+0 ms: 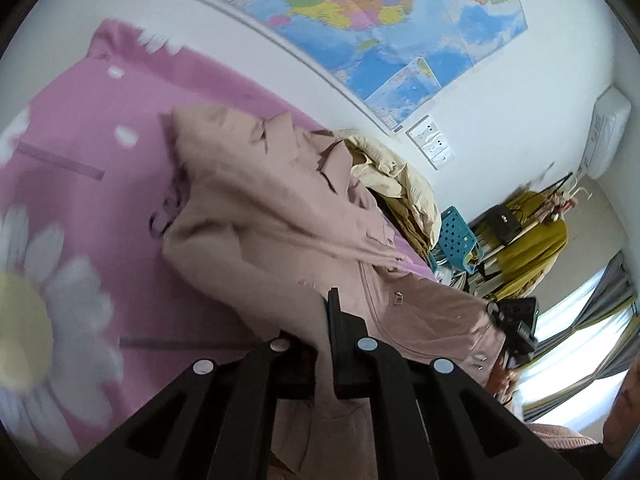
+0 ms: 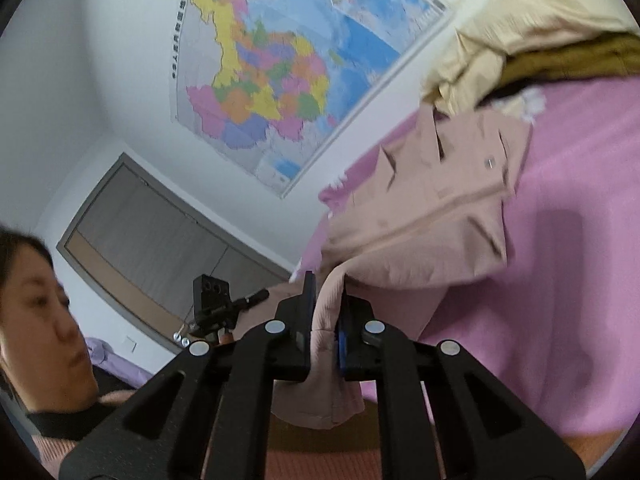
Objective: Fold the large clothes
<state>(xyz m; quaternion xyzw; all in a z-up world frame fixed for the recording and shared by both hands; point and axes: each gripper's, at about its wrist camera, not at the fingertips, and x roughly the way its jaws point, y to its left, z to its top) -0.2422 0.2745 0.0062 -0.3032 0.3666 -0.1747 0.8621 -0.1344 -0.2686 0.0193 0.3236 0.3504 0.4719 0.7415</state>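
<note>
Both tongs clenched on the dusty-pink coat point(image 1: 280, 216) as I worked the rig over a bed w/ a pink daisy-print cover point(image 1: 80, 184). Left tongs point(image 1: 320, 344) pinched one edge of the hem end; right tongs point(image 2: 325, 320) held a thick gathered fold, cloth squeezed between the pads and hanging out below. The coat's collar end lay on the bed, nr a heap of cream and olive bedding point(image 1: 400, 184); the rest was draped up toward the tongs.

I judged the coat soft and limp but fairly weighty: thick woven cloth w/ buttons, flaps and lapels, so it sagged between grips and bunched rather than holding a line. Not fragile, prob. not slippery. Best hold, in my view: hem corners or a seam edge, where layers are doubled and won't slide out.

Left view showed most of the coat's length, front placket and buttons, the daisy print, plus a blue perforated chair point(image 1: 456, 236) and window beyond. Right view showed what left couldn't: how much cloth sat in the right grip, the lapel side close up, a grey door point(image 2: 160, 240) and the person's head and shoulder. The wall map point(image 2: 280, 80) was in both.
</note>
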